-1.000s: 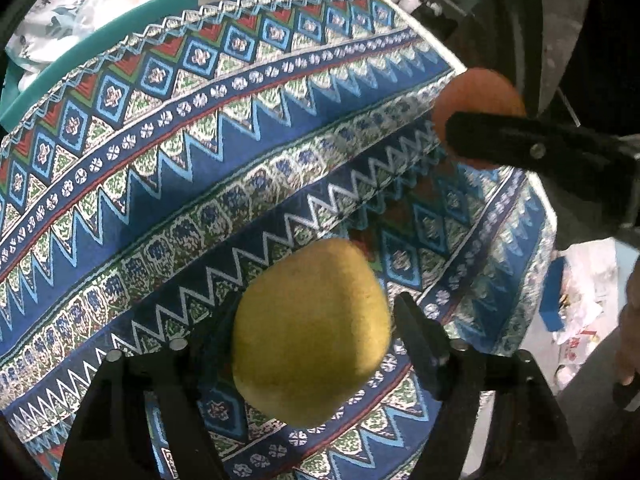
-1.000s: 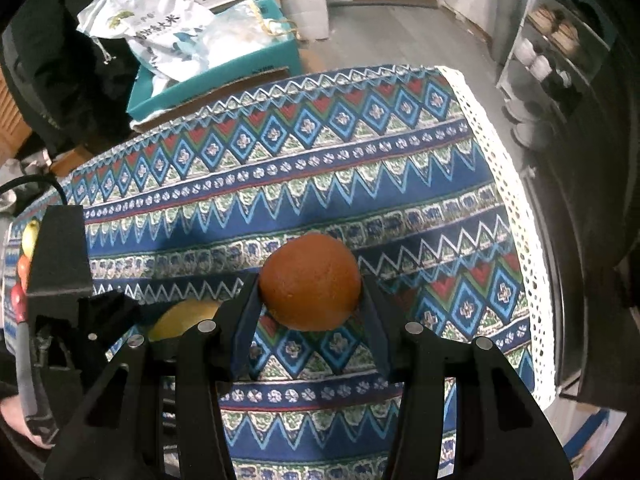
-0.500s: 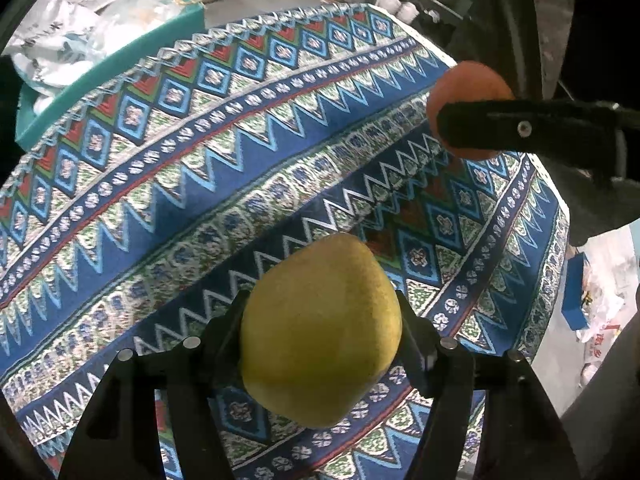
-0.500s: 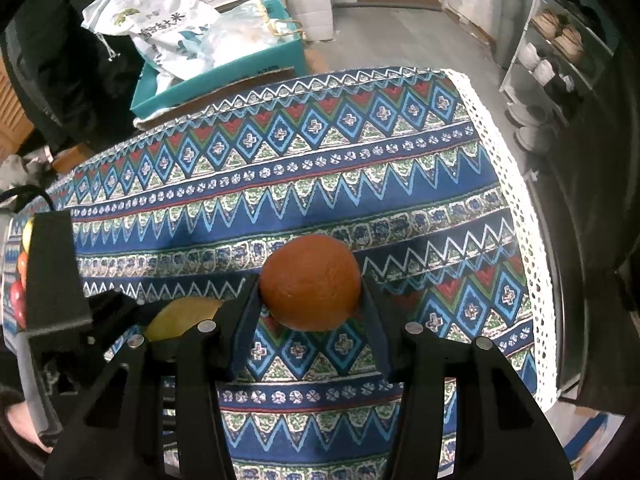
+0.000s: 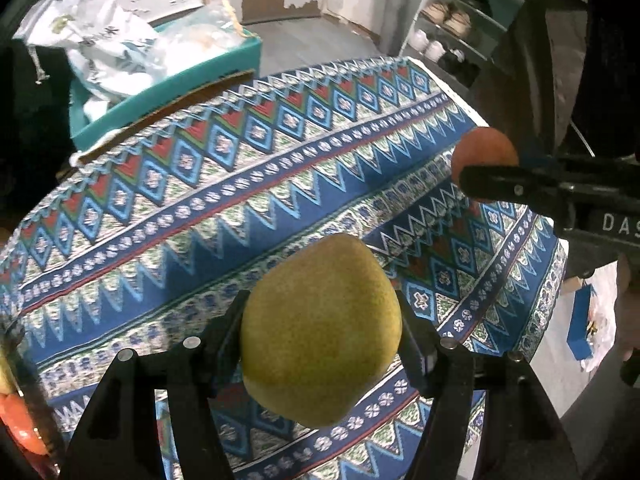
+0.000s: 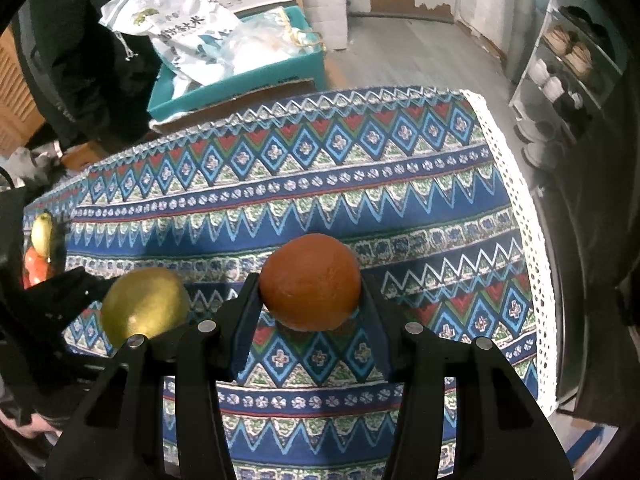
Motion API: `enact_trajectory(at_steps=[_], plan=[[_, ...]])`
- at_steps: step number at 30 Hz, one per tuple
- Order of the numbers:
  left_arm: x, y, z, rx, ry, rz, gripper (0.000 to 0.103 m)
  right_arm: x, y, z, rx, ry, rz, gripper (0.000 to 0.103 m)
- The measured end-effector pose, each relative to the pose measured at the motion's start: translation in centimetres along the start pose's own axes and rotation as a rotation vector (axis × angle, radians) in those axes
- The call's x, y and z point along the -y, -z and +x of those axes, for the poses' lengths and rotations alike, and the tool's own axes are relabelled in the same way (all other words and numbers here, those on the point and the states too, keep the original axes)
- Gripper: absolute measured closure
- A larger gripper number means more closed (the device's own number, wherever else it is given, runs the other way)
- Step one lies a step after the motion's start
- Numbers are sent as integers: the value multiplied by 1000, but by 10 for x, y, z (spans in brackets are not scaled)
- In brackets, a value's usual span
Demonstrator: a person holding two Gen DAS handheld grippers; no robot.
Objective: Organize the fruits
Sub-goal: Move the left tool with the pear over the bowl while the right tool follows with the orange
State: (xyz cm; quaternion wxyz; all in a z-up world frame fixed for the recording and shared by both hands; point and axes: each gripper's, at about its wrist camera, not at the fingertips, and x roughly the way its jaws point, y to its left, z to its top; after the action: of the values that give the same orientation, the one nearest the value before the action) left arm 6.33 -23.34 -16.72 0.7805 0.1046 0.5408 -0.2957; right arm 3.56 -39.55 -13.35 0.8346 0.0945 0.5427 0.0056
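My left gripper (image 5: pixel 322 330) is shut on a yellow-green pear (image 5: pixel 320 320) and holds it above the patterned tablecloth (image 5: pixel 240 184). My right gripper (image 6: pixel 312 292) is shut on an orange (image 6: pixel 310 280), also above the cloth. The orange (image 5: pixel 484 148) and the right gripper's finger show at the right of the left wrist view. The pear (image 6: pixel 144 306) in the left gripper shows at the left of the right wrist view. More fruit (image 6: pixel 38 248), yellow and red, lies at the far left edge.
A teal box (image 6: pixel 240 84) with plastic bags stands beyond the table's far edge. A shoe shelf (image 6: pixel 560 80) stands to the right. The tablecloth's white lace edge (image 6: pixel 532 240) marks the table's right side. Red-orange fruit (image 5: pixel 20 424) shows at the lower left.
Both grippers have lifted and tilted up with their fruit, so more of the far room shows. The pear now sits level with the orange.
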Motion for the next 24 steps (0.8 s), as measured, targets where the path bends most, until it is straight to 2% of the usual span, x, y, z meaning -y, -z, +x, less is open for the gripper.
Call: enact_trajectory(at_steps=[10, 24], plan=[[-28, 0, -40, 48, -34, -56, 34, -26, -7, -9, 25, -15, -51, 55], [-82, 24, -95, 106, -80, -154, 34, -83, -17, -30, 73, -69, -157, 55]])
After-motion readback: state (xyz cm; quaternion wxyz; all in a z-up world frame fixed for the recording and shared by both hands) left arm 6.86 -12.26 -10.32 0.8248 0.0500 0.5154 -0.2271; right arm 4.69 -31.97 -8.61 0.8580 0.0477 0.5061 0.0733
